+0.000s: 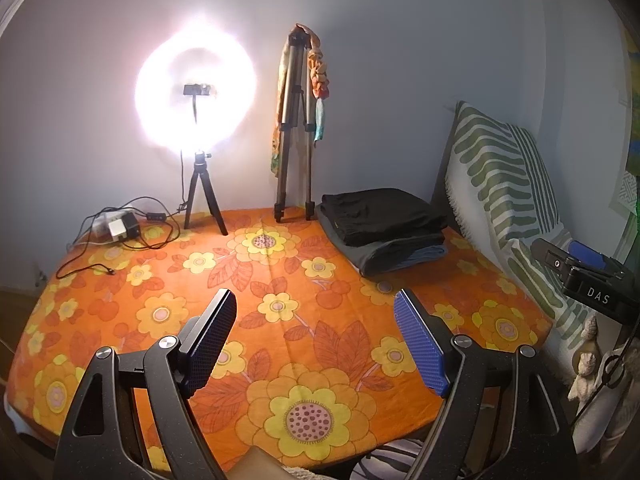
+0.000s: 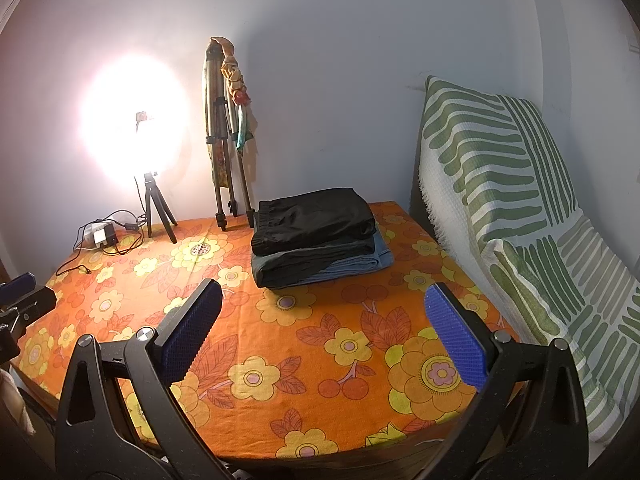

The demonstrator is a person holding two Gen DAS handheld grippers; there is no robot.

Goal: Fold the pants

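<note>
Item list, L to R. Far L rear of worktop (image 1: 280, 280) w/ orange floral cloth: charger block (image 1: 120, 227) & loose cables (image 1: 92, 268), one plug end lying free on the cloth; risk: a pant leg or gripper sweep snags the cable, drags the charger or tips the ring light (image 1: 196, 92) on its small tripod (image 1: 204, 200). Beside it, tall folded tripod (image 1: 294, 128) leaning at the wall w/ scarves hung on it; risk: a bump topples it onto the stack, since its feet stand just beside the pile. Centre-R rear: pants (image 1: 382, 212), black, folded, topmost on stack of folded garments (image 1: 400, 256) (grey, then blue under). Risk: pulling the top pair drags the lower ones, undoing the pile. L gripper (image 1: 316, 336): jaws spread wide, nothing held, hovering over bare cloth near front edge, well apart from stack. R gripper (image 2: 324, 334): jaws likewise apart, empty, stack ahead. No unfolded pants visible; judged task either done or not yet begun. Far R: green-striped throw (image 2: 500, 168) over a seat back; could catch a trailing leg. Containers: none in view; nothing to list as contents.
</note>
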